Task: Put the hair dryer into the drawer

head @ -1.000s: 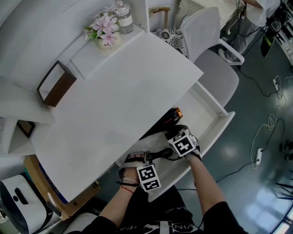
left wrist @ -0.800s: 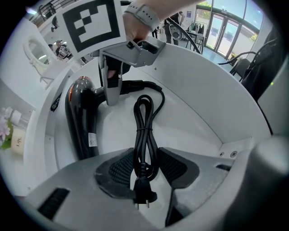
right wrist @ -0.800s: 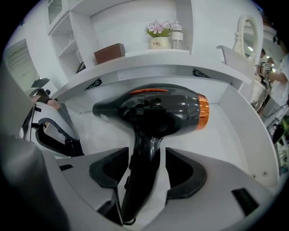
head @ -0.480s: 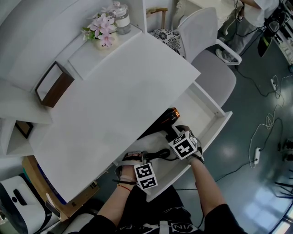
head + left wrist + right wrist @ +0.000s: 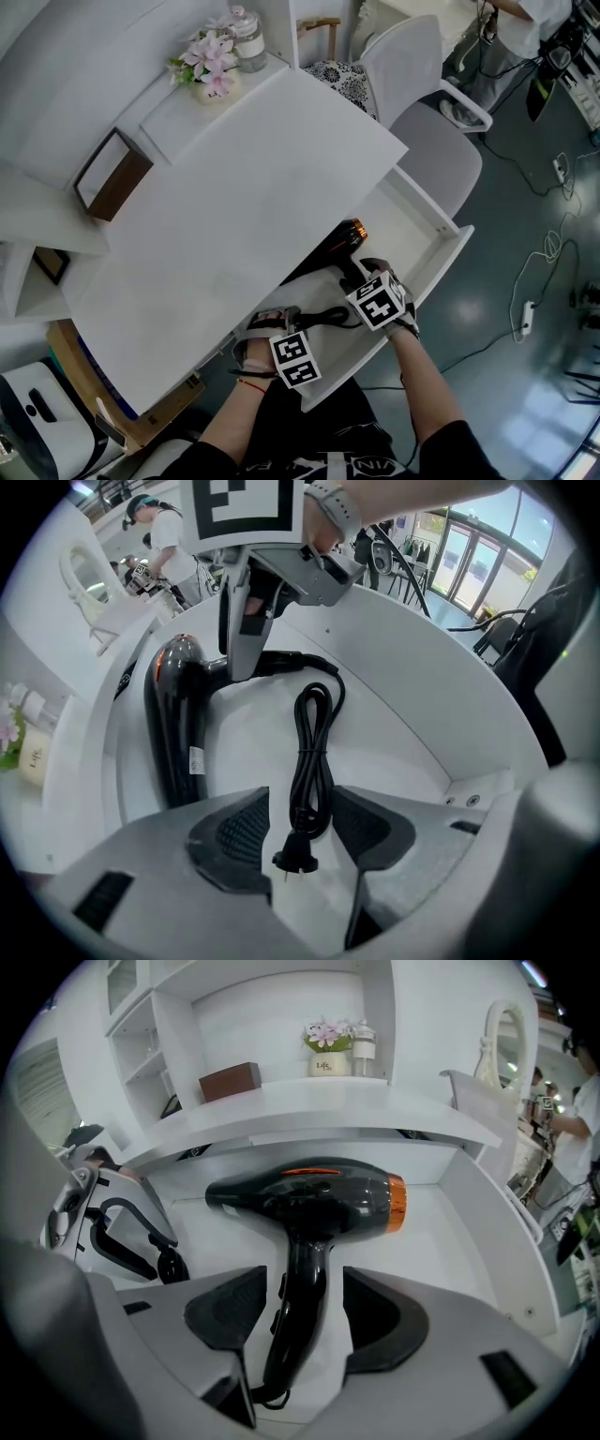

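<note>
**Dryer in the drawer, both grippers loose**

The dryer point(image 5: 309, 1199) lies on its side inside the open drawer point(image 5: 427, 230), with its bundled cord point(image 5: 314, 752) beside it on the drawer floor. The right gripper point(image 5: 302, 1283) straddles the handle; its jaws have just opened and the pads are clear. The left gripper point(image 5: 298, 803) straddles the cord, its jaws also just opened and not pinching.

One hair dryer point(image 5: 309, 1199), one drawer point(image 5: 427, 246), two tongs point(image 5: 298, 832) point(image 5: 305, 1316), one chair point(image 5: 441, 155), one flower pot point(image 5: 223, 84), one brown box point(image 5: 114, 173)
</note>
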`<state>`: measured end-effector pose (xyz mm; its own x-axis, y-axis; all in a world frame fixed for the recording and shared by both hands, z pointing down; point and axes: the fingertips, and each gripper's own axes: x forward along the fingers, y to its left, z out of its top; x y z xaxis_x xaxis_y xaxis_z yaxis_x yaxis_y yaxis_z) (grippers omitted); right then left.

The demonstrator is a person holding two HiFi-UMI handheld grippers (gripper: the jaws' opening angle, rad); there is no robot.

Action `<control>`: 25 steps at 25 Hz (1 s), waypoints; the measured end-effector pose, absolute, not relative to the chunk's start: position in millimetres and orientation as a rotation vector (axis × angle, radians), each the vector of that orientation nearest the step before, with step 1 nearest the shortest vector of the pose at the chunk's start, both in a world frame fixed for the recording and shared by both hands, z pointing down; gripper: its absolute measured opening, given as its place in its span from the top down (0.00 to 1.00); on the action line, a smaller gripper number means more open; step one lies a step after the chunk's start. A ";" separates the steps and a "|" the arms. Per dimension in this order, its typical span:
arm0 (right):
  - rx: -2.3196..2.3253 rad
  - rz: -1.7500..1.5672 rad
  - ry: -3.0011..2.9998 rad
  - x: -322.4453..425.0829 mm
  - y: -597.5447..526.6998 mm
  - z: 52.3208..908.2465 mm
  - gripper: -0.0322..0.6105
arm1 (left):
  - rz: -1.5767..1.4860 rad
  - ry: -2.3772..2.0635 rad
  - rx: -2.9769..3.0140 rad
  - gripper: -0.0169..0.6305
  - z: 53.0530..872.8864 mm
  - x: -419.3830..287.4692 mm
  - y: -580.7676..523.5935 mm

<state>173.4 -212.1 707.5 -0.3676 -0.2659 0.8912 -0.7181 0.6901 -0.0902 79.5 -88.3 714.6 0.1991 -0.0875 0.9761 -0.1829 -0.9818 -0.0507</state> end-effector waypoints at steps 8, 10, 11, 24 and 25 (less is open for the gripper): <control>0.810 0.566 -1.969 177.5 -208.9 684.2 0.59 | 1.836 -0.346 2.440 0.69 687.0 87.6 -91.1; 0.834 0.561 -1.982 177.1 -207.9 676.3 0.64 | 1.816 -0.364 2.460 0.70 682.0 89.3 -92.2; 0.852 0.559 -1.986 177.3 -207.6 672.0 0.68 | 1.807 -0.382 2.472 0.72 679.6 89.4 -93.5; 1.064 0.571 -2.146 191.7 -190.7 606.2 0.94 | 1.418 -0.732 2.554 0.97 621.1 93.4 -118.2; 1.077 0.573 -2.161 192.4 -188.2 601.1 0.94 | 1.391 -0.755 2.556 0.97 617.0 91.7 -119.6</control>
<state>192.4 -188.2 601.1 -0.4531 -0.5350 0.7131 -0.8180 0.5675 -0.0940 91.7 -119.6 617.0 0.4480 -0.3630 0.8170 -0.4876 -0.8652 -0.1170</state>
